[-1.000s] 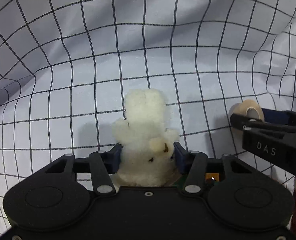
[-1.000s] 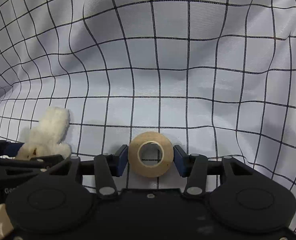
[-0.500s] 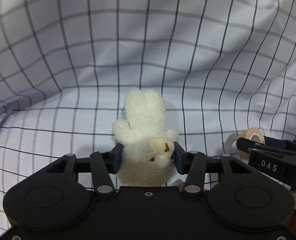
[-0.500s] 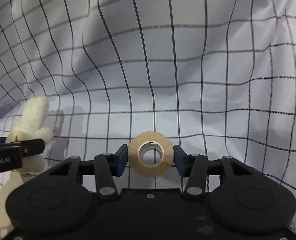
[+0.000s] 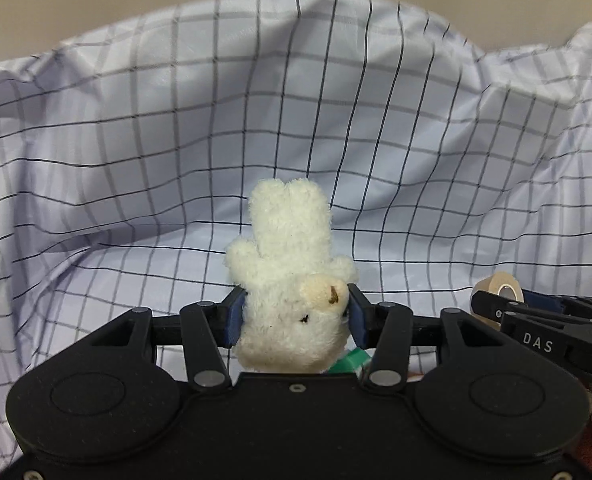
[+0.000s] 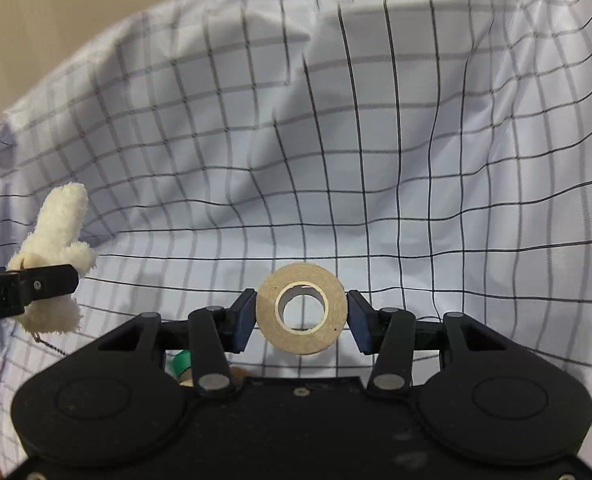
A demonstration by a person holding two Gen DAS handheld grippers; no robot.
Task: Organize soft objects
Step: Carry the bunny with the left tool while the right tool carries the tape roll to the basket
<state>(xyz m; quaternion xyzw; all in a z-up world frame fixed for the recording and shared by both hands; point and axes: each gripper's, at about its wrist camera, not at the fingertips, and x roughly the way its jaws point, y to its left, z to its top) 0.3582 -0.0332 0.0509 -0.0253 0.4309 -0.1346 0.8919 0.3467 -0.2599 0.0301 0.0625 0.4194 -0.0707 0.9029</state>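
The plush toy [image 5: 292, 280] is cream-white and fluffy, with two long ears pointing away from me, stubby arms, a tan muzzle and small dark eyes. My left claw [image 5: 292, 316] grips it by the head, blue pads pressed into the fur on both sides, above the white cloth [image 5: 136, 140] with thin dark checks that rises in folds behind. My right claw [image 6: 300, 317] clamps a tan roll of tape [image 6: 300, 314] by its rim, the hole facing me, just beside the toy.
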